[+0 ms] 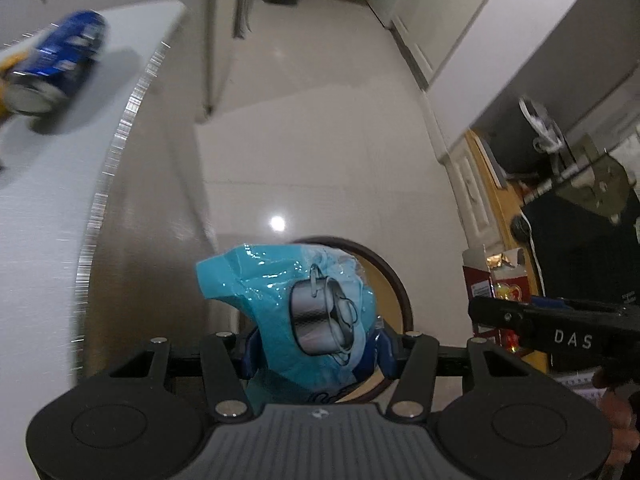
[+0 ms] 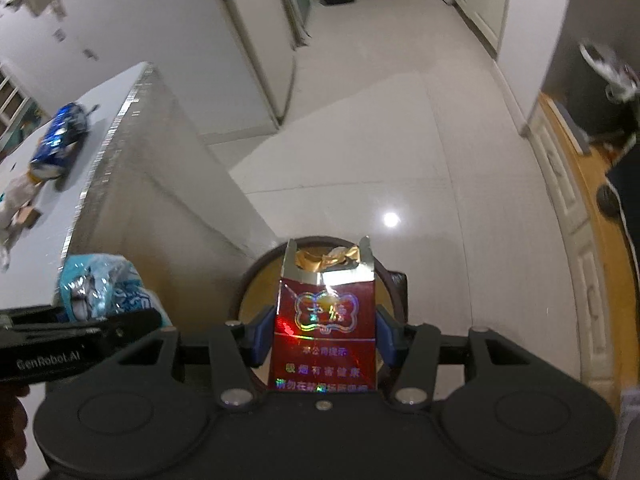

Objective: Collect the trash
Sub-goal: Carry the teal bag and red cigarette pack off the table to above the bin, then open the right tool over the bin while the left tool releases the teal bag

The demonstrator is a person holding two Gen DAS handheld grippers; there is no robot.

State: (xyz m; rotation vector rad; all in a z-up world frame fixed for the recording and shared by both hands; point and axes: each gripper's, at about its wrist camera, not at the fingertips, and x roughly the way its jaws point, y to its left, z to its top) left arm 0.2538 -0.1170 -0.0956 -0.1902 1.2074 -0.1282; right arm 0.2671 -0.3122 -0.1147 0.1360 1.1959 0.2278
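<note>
Your left claw (image 1: 316, 354) grips the teal wrapper (image 1: 280, 304), your right claw (image 2: 325, 340) the red cigarette pack (image 2: 326, 324), both poised above the round bin (image 2: 394, 280) for dropping (blue can (image 2: 60, 140) waits on the bench (image 2: 108, 92)).

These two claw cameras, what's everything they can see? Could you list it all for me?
plastic wrapper: one, turquoise with a printed picture of pots, held in the left claw above the bin
cigarette pack: one, dark red with gold foil, top torn open, held in the right claw above the bin
waste bin: one, round, dark brown rim, on the floor below both claws
drink can: one, blue, lying on its side on the table
table: one, white with a metal edge, at left
crumpled scraps: a few, pale, on the table near the can
floor: glossy pale tiles
left claw: black, blue pads, closed on the wrapper
right claw: black, blue pads, closed on the pack
</note>
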